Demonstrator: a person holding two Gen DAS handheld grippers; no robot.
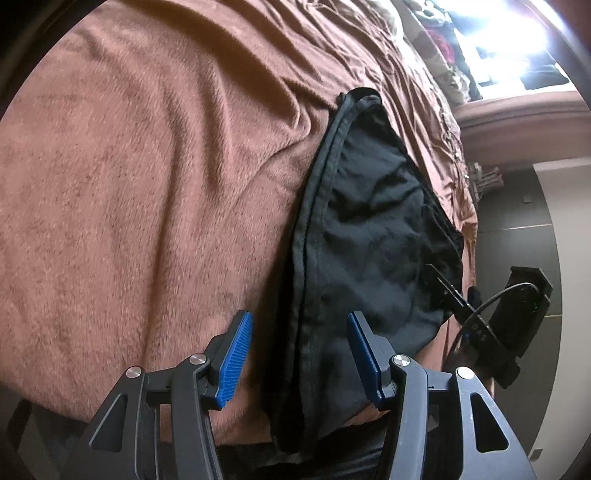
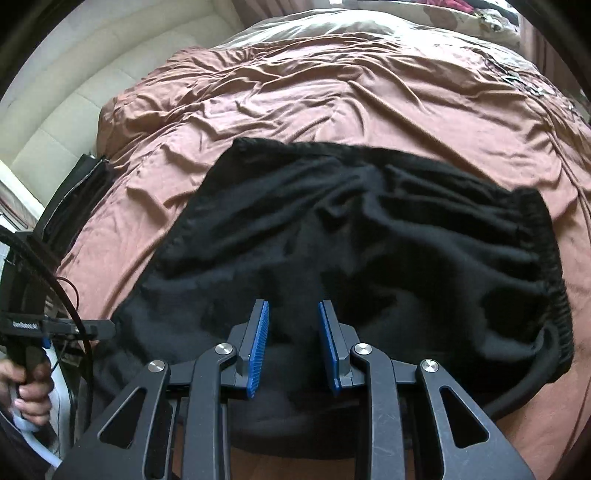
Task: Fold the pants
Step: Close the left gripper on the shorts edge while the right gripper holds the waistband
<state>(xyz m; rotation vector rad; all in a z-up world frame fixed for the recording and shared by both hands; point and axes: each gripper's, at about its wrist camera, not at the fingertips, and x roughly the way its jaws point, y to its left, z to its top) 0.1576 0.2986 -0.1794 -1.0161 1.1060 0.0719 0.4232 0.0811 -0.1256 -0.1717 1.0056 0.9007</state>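
Black pants [image 2: 351, 236] lie crumpled across a brown bedspread [image 2: 295, 96], with the elastic waistband [image 2: 554, 266] at the right in the right wrist view. My right gripper [image 2: 292, 306] hovers over the near edge of the pants. Its blue pads stand a narrow gap apart and nothing is pinched between them. In the left wrist view the pants [image 1: 369, 221] run up the right half, their seamed edge [image 1: 317, 206] toward the middle. My left gripper [image 1: 299, 315] is open wide above that edge, near the bed's front. A hand [image 2: 29, 387] holds the left tool at the far left.
A cream padded headboard [image 2: 55, 110] stands at the left and pale bedding [image 2: 314, 26] lies at the far end. The bed's edge drops to a dark floor [image 1: 546, 258] on the right. A black cable [image 2: 74, 288] hangs by the left tool.
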